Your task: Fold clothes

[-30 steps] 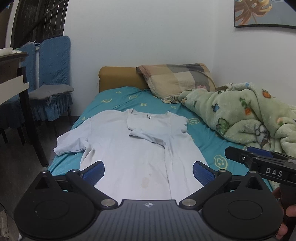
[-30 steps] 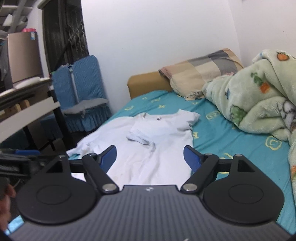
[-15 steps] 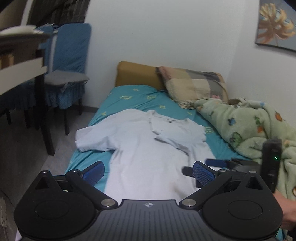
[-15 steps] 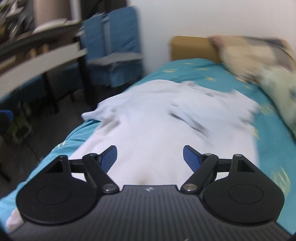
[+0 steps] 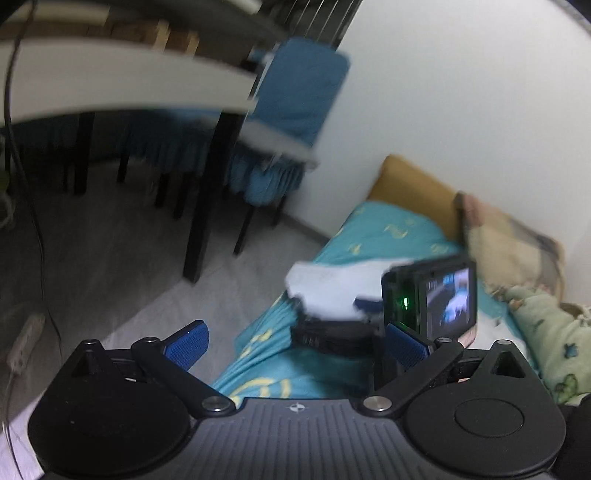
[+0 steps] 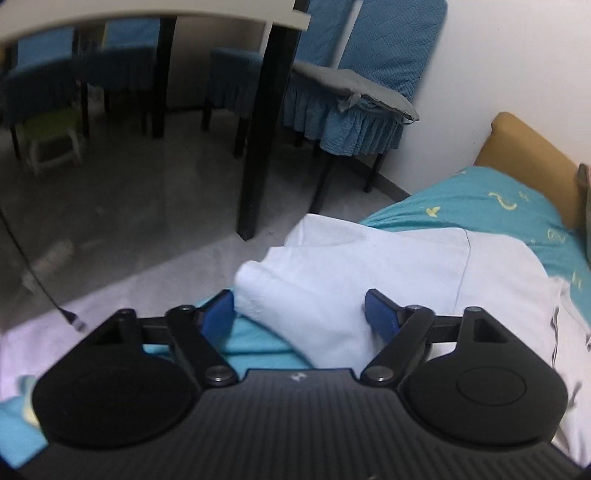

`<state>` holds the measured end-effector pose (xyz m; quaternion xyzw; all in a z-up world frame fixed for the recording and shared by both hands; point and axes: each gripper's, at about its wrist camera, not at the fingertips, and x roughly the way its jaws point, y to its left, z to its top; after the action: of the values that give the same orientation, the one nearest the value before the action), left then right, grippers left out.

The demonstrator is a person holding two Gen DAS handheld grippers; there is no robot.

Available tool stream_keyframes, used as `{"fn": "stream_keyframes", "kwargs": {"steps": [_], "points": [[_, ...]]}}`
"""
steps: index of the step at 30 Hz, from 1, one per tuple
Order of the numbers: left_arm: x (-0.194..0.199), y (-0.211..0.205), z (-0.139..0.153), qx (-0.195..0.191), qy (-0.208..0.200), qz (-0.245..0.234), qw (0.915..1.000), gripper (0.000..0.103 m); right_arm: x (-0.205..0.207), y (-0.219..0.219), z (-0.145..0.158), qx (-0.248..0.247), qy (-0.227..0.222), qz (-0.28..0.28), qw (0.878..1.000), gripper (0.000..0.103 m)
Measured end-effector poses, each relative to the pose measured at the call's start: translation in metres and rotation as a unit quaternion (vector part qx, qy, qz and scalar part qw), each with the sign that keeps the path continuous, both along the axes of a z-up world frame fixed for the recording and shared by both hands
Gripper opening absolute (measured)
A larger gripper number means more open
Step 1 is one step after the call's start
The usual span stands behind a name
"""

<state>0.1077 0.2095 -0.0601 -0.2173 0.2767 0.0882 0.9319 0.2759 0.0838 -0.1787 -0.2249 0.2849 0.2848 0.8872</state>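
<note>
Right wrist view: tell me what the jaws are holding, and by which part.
Nothing is held. The right gripper is open, its jaws either side of the white shirt's sleeve at the bed edge, not closed on it. The left gripper is open too.

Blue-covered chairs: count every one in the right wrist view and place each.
3. The nearest chair stands by the white wall, a grey cushion on its seat; two more stand under the table. Others may be hidden.
</note>
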Motion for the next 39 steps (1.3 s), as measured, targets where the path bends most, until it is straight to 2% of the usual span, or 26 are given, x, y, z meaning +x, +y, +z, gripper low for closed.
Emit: {"fn": "stream_keyframes", "kwargs": {"steps": [1, 2, 3, 5, 7, 11, 13, 16, 19, 22, 25, 28, 29, 31, 32, 33, 34, 39], "points": [[0.004, 0.002, -0.004, -0.005, 0.003, 0.000, 1.0000, 0.103, 0.004, -0.002, -0.001, 0.008, 0.005, -0.006, 1.000, 0.058], [0.008, 0.005, -0.007, -0.009, 0.005, 0.001, 0.9999, 0.103, 0.007, -0.005, -0.001, 0.017, 0.010, -0.012, 1.000, 0.038], [0.010, 0.006, -0.010, -0.012, 0.006, 0.004, 0.9999, 0.103, 0.011, -0.007, -0.002, 0.025, 0.015, -0.019, 0.999, 0.021], [0.012, 0.009, -0.015, -0.017, 0.006, 0.010, 0.9998, 0.103, 0.012, -0.014, 0.009, 0.039, 0.004, -0.031, 0.999, 0.011], [0.012, 0.011, -0.017, -0.023, 0.003, 0.012, 0.9997, 0.103, 0.013, -0.021, 0.020, 0.054, -0.008, -0.042, 0.998, 0.010], [0.008, 0.003, -0.014, -0.014, -0.012, 0.012, 0.9998, 0.103, 0.010, -0.065, 0.069, 0.117, -0.077, -0.093, 0.986, 0.009], [0.003, -0.001, -0.011, -0.014, -0.019, 0.009, 0.9997, 0.103, 0.009, -0.093, 0.094, 0.148, -0.114, -0.136, 0.973, 0.009], [0.000, -0.011, -0.009, -0.015, -0.021, -0.007, 0.9996, 0.103, 0.009, -0.157, 0.115, 0.184, -0.155, -0.229, 0.943, 0.009], [0.003, -0.025, -0.012, -0.012, -0.014, -0.031, 0.9993, 0.103, 0.013, -0.228, 0.109, 0.200, -0.167, -0.334, 0.906, 0.008], [0.006, -0.039, -0.015, -0.008, -0.006, -0.055, 0.9984, 0.103, 0.019, -0.293, 0.083, 0.208, -0.146, -0.415, 0.874, 0.008], [0.011, -0.054, -0.022, 0.004, 0.005, -0.078, 0.9970, 0.103, 0.020, -0.339, 0.046, 0.214, -0.103, -0.460, 0.856, 0.008], [0.018, -0.071, -0.032, 0.023, 0.019, -0.097, 0.9948, 0.103, 0.027, -0.357, 0.019, 0.224, -0.045, -0.456, 0.860, 0.012], [0.020, -0.077, -0.035, 0.031, 0.023, -0.102, 0.9941, 0.103, 0.028, -0.359, 0.013, 0.231, -0.031, -0.450, 0.862, 0.017], [0.024, -0.087, -0.041, 0.045, 0.031, -0.111, 0.9923, 0.103, 0.031, -0.364, 0.003, 0.244, -0.004, -0.439, 0.865, 0.045], [0.026, -0.091, -0.043, 0.051, 0.034, -0.116, 0.9914, 0.103, 0.020, -0.363, 0.009, 0.244, -0.006, -0.431, 0.869, 0.072], [0.028, -0.094, -0.045, 0.056, 0.037, -0.120, 0.9905, 0.103, 0.008, -0.362, 0.016, 0.244, -0.008, -0.422, 0.873, 0.087], [0.031, -0.096, -0.047, 0.062, 0.040, -0.123, 0.9896, 0.103, -0.003, -0.361, 0.022, 0.244, -0.010, -0.414, 0.877, 0.085], [0.033, -0.108, -0.049, 0.081, 0.045, -0.143, 0.9853, 0.103, -0.058, -0.355, 0.055, 0.243, -0.021, -0.370, 0.896, 0.085]]}}
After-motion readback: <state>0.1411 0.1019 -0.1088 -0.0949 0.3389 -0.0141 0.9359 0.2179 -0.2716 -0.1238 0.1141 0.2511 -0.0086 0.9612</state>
